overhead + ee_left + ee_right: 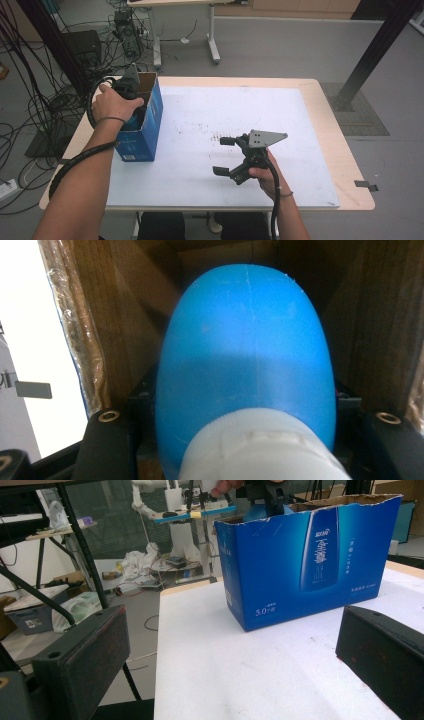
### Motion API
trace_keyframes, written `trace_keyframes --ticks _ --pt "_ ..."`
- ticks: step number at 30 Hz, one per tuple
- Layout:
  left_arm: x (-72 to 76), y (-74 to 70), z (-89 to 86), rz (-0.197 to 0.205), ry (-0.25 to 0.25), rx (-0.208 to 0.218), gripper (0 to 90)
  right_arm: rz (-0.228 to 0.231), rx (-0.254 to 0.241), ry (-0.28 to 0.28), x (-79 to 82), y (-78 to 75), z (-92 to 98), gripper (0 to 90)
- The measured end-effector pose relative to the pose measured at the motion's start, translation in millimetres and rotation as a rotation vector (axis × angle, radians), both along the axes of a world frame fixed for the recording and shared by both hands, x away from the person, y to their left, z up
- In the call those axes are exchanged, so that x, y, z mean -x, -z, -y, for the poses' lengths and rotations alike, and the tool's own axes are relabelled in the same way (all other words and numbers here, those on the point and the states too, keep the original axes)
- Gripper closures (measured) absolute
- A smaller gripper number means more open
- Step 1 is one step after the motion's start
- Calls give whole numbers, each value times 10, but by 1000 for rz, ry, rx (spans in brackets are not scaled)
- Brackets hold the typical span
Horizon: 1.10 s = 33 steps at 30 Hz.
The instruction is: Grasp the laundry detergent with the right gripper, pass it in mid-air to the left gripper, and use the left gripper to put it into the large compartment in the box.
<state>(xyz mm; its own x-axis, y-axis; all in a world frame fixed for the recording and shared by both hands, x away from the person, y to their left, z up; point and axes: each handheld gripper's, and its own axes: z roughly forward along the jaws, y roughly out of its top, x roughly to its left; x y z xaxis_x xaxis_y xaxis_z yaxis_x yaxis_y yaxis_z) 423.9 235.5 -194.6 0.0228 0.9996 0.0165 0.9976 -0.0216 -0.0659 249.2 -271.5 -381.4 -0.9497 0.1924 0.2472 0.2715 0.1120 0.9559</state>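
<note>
An open-topped blue cardboard box (145, 131) stands at the left edge of the white mat (210, 107). My left gripper (133, 100) reaches down into it from above. In the left gripper view my left gripper (245, 430) is shut on a blue rounded bottle (245, 345) with a white cap (260, 450), brown box walls all around. My right gripper (224, 156) hovers low over the middle of the mat, open and holding nothing. In the right gripper view my right gripper (235, 650) faces the box (305, 555), well short of it.
The wooden table (345, 150) sticks out beyond the mat on the right and left. Black cables (30, 105) and equipment lie on the floor to the left. A second desk's legs (212, 35) stand behind the table.
</note>
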Motion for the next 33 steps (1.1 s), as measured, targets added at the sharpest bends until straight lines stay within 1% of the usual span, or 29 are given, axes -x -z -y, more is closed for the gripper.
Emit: trace_keyframes --ticks 21,33 --pt "-5 4 -17 -2 -5 3 379 -1 4 -3 -8 2 -14 12" --pt "-30 2 4 -14 -4 -3 380 -3 6 -1 -6 5 -14 12"
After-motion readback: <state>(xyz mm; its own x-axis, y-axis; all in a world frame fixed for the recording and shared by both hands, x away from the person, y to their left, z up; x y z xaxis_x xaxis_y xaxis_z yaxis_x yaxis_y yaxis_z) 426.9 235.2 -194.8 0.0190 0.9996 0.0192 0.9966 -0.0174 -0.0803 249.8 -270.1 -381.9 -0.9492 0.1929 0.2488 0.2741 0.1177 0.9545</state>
